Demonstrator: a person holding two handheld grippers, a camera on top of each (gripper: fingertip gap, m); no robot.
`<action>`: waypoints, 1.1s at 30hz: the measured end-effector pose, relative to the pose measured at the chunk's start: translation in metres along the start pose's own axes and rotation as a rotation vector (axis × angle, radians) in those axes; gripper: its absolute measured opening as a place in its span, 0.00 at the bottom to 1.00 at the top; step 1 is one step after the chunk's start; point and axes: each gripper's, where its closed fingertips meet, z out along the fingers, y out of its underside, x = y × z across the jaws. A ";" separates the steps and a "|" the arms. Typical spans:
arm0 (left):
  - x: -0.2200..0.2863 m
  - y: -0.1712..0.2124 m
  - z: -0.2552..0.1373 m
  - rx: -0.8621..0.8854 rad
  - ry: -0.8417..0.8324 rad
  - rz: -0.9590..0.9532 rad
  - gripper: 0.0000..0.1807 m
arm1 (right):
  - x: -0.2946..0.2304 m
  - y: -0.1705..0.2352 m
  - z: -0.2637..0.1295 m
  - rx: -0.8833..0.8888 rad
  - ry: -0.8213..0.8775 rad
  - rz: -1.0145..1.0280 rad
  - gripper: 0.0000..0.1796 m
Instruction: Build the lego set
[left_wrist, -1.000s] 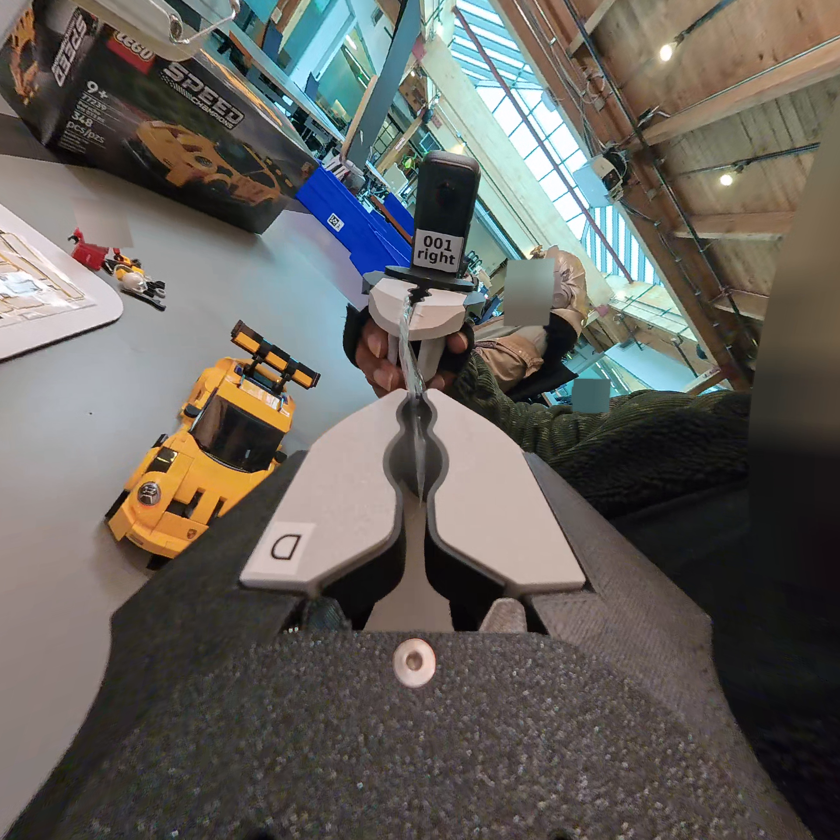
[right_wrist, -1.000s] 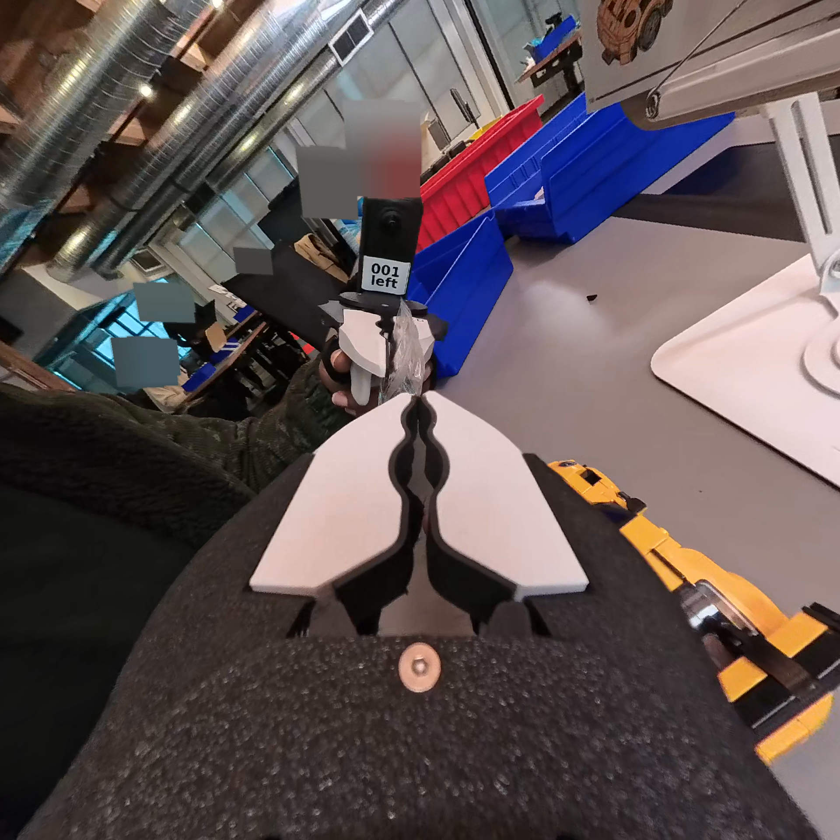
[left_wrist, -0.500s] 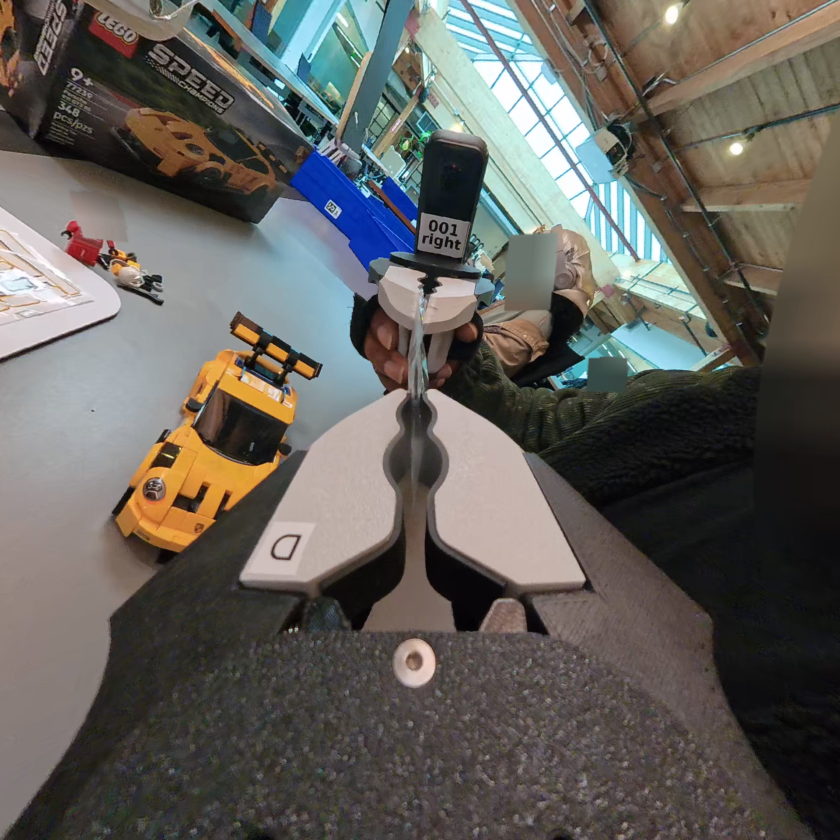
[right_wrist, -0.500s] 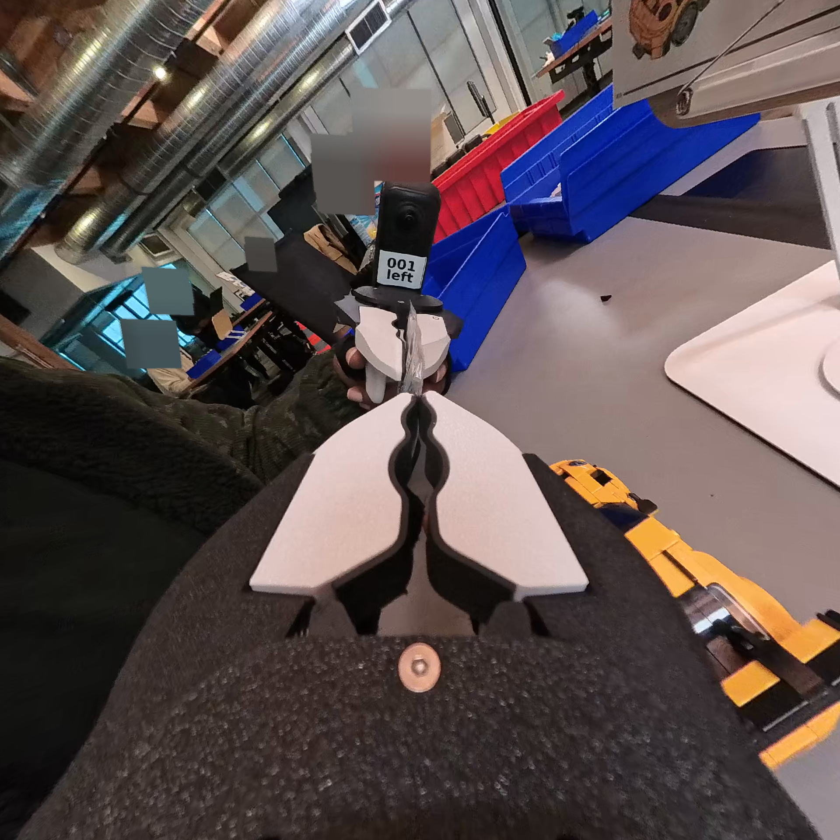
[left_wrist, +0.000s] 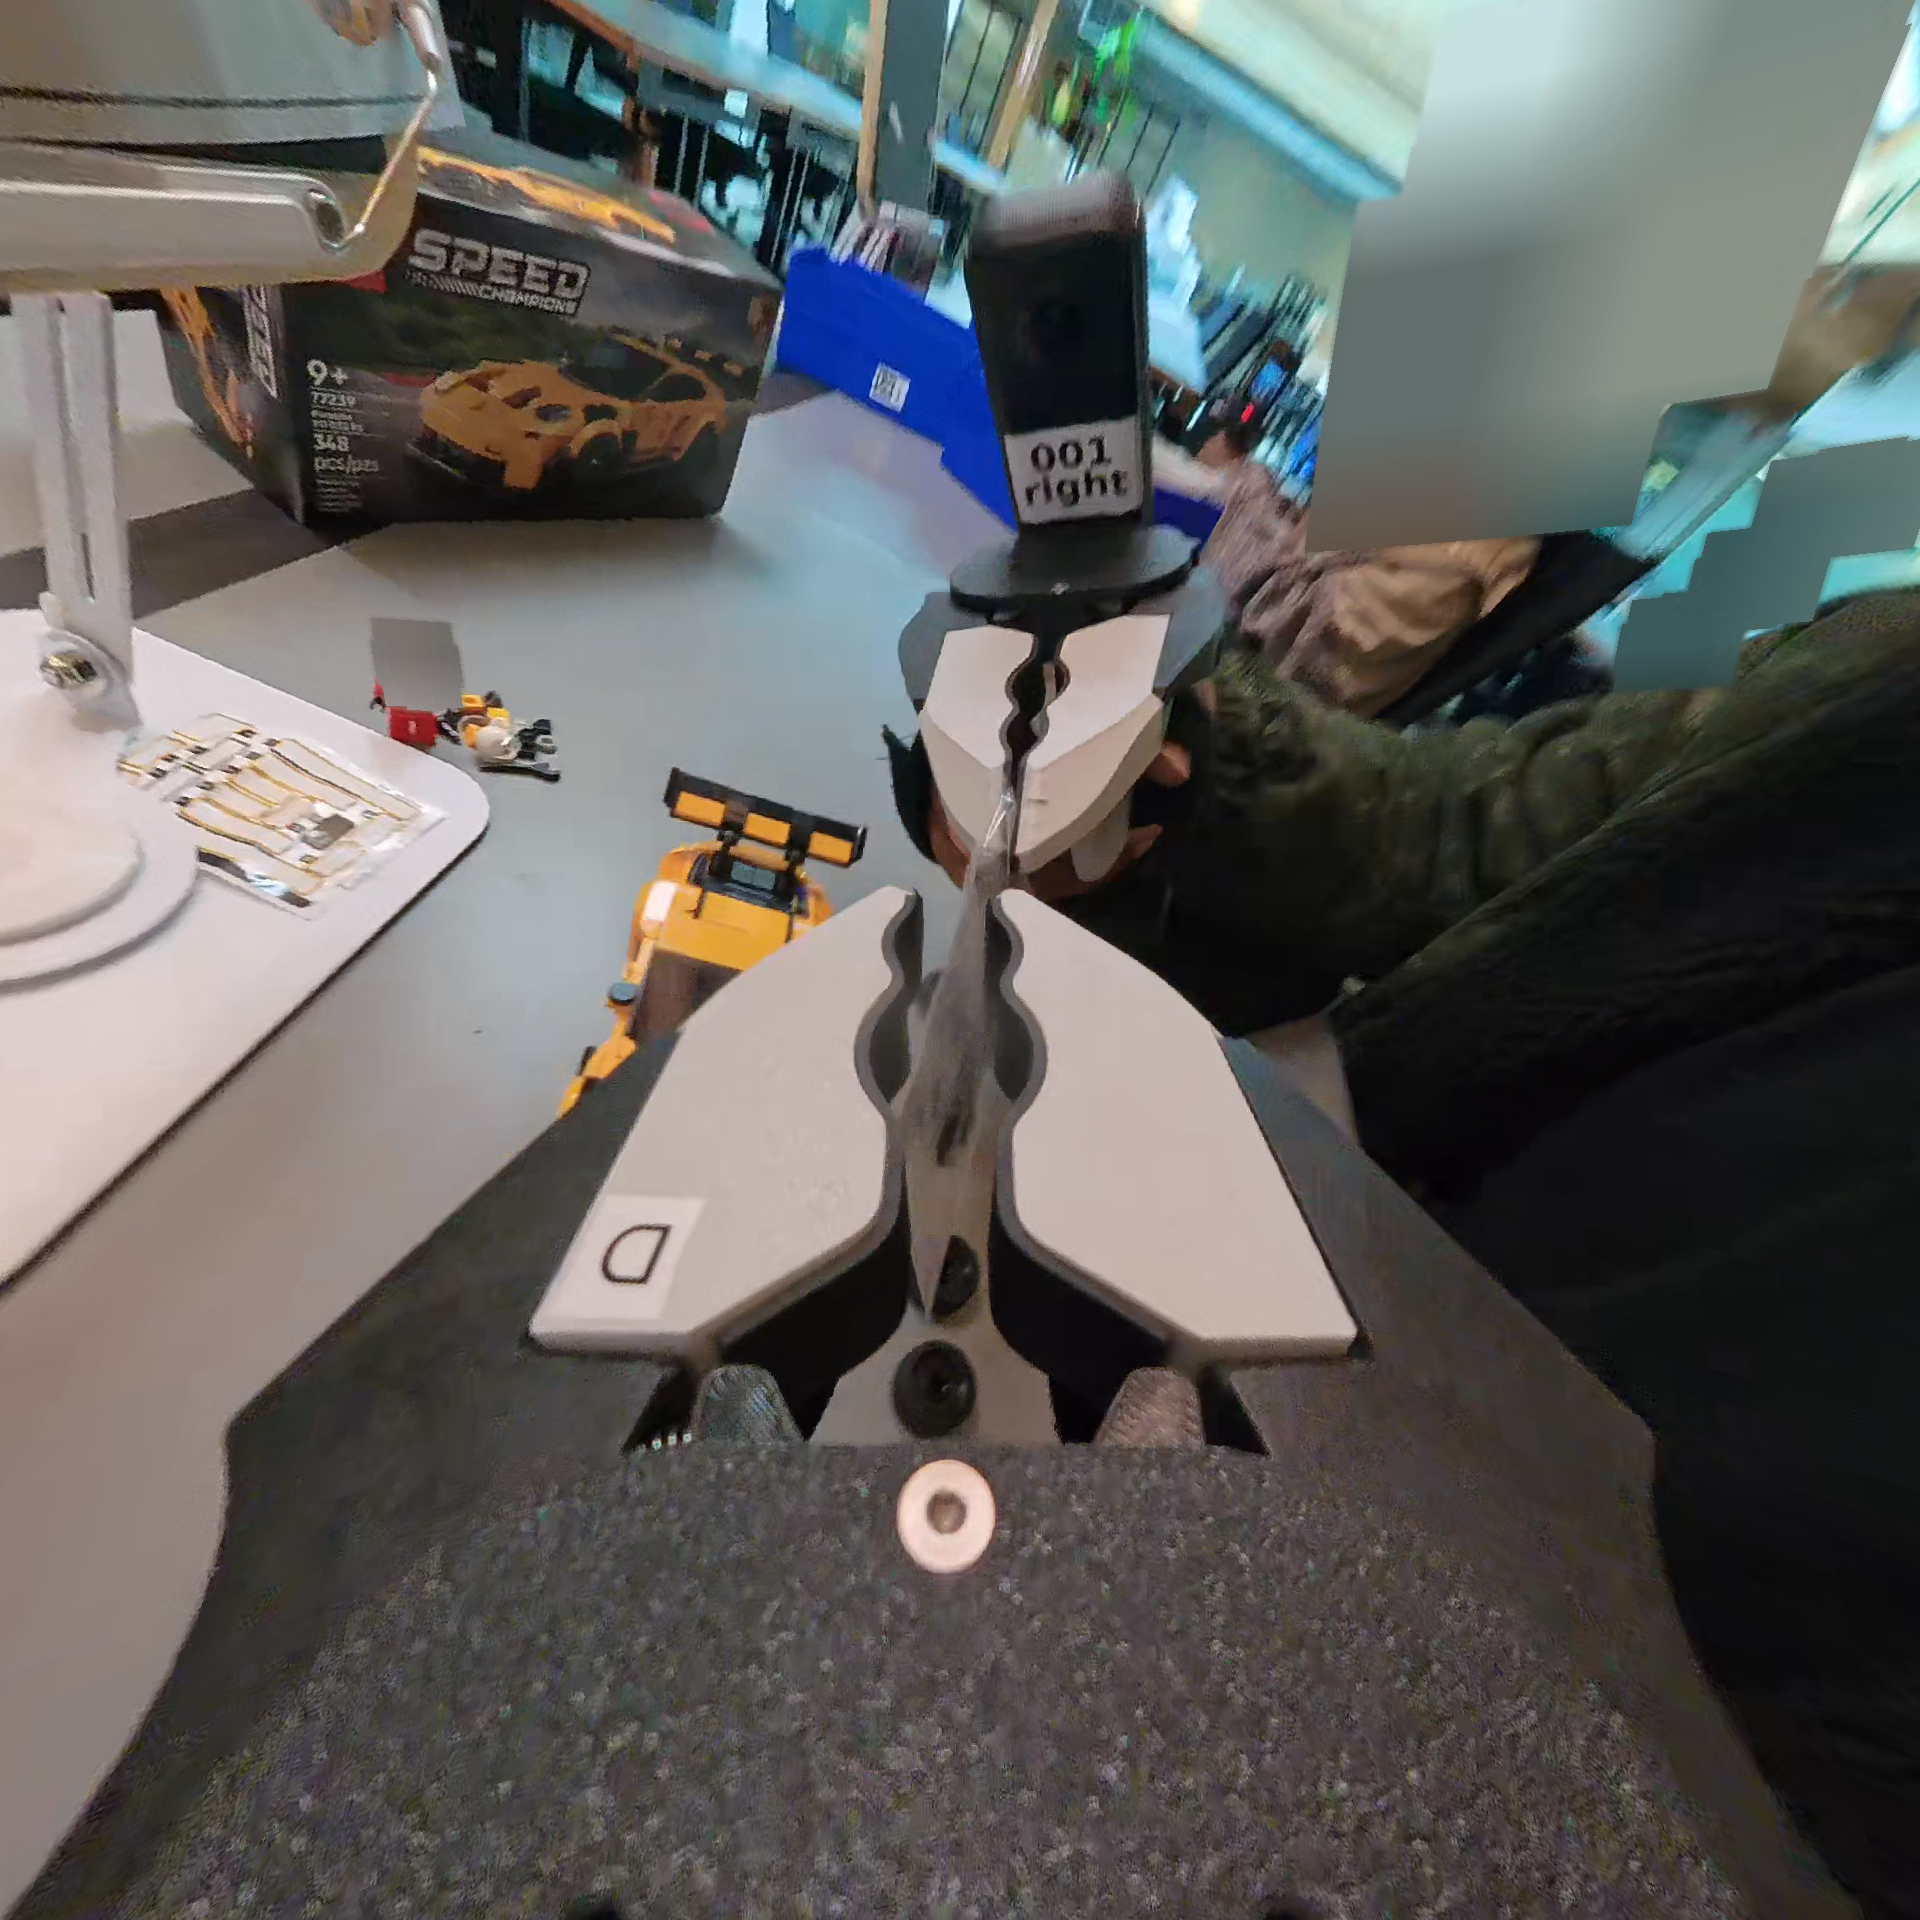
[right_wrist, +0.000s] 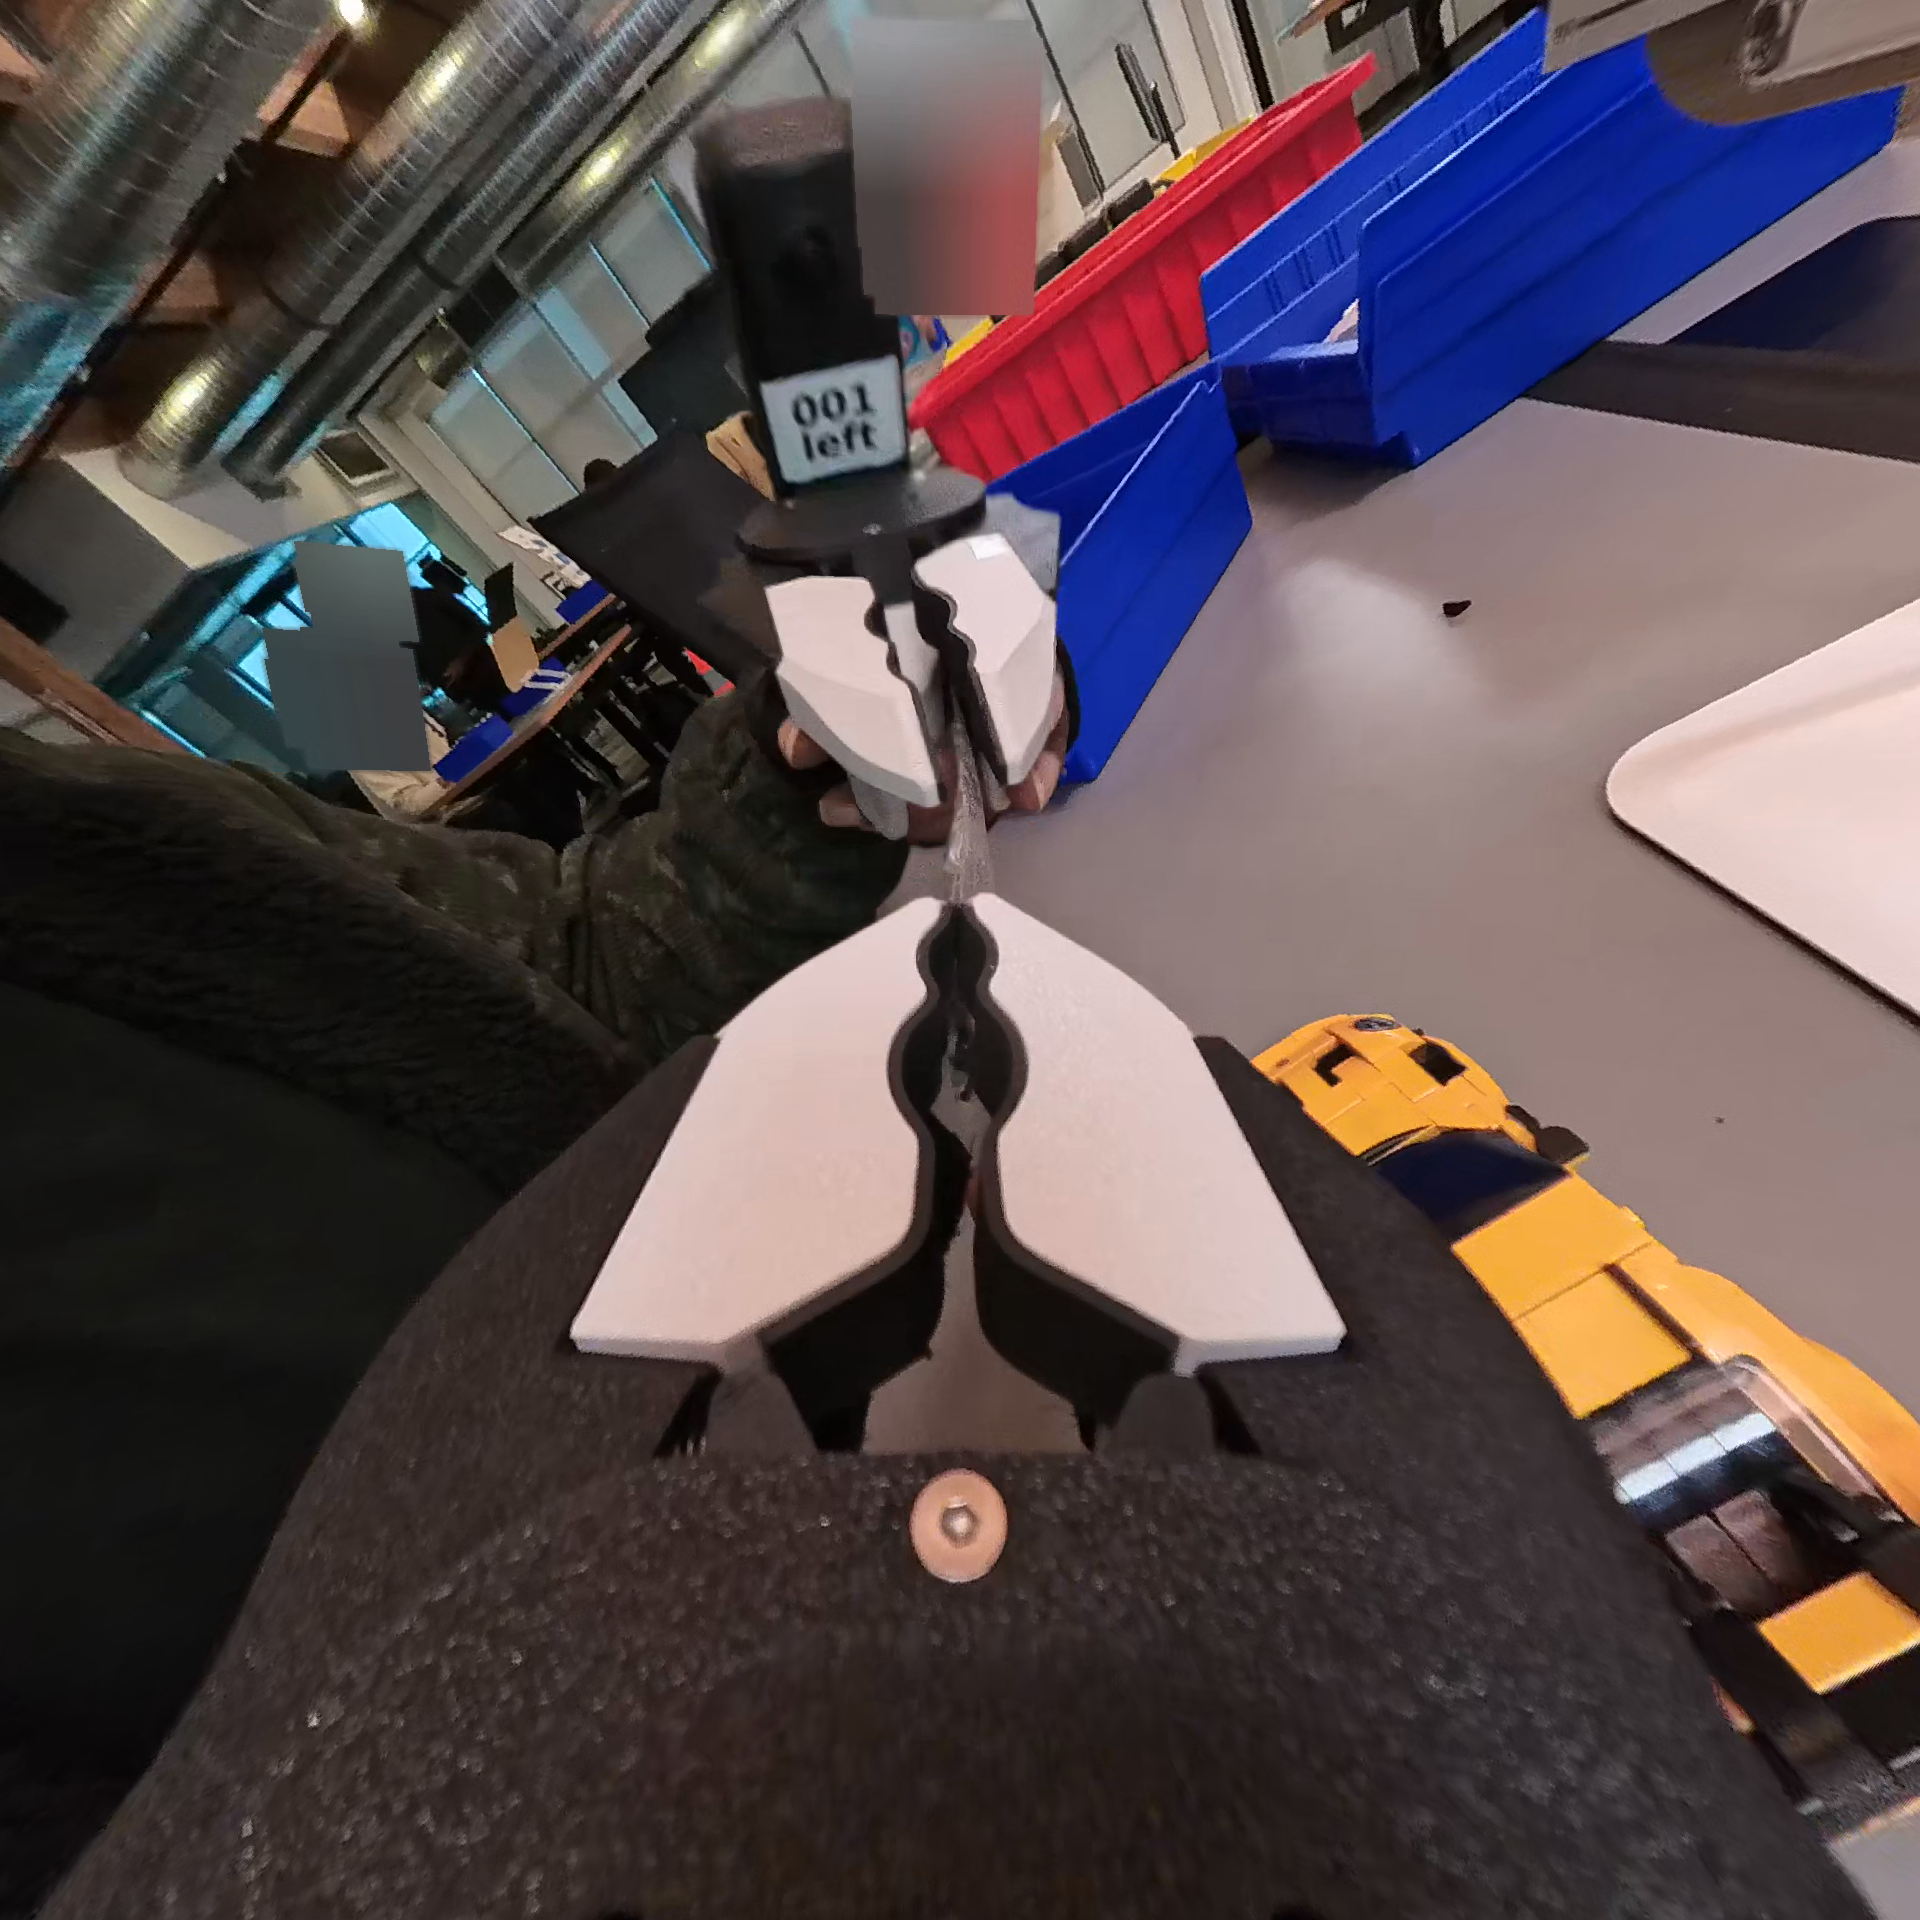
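On the far left of the grey table a white stand base carries a sticker sheet, with the dark set box behind it and a few loose pieces just to its right. Nearer the middle sits the yellow toy car, partly hidden behind the left gripper, whose fingers are closed on one end of a small clear plastic bag. Directly facing it, the right gripper pinches the other end of that bag, stretched in the air between the two tools above the table, with blue and red bins behind.
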 end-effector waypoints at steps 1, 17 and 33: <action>0.000 0.002 0.002 -0.041 -0.023 0.039 0.06 | 0.000 0.002 0.001 -0.010 0.003 -0.009 0.00; 0.004 0.040 0.028 -0.347 -0.109 0.217 0.00 | 0.008 0.020 0.001 -0.200 0.168 -0.323 0.07; 0.021 0.029 0.022 -0.202 0.230 -0.224 0.00 | -0.007 0.015 0.008 -0.148 0.265 -0.853 0.00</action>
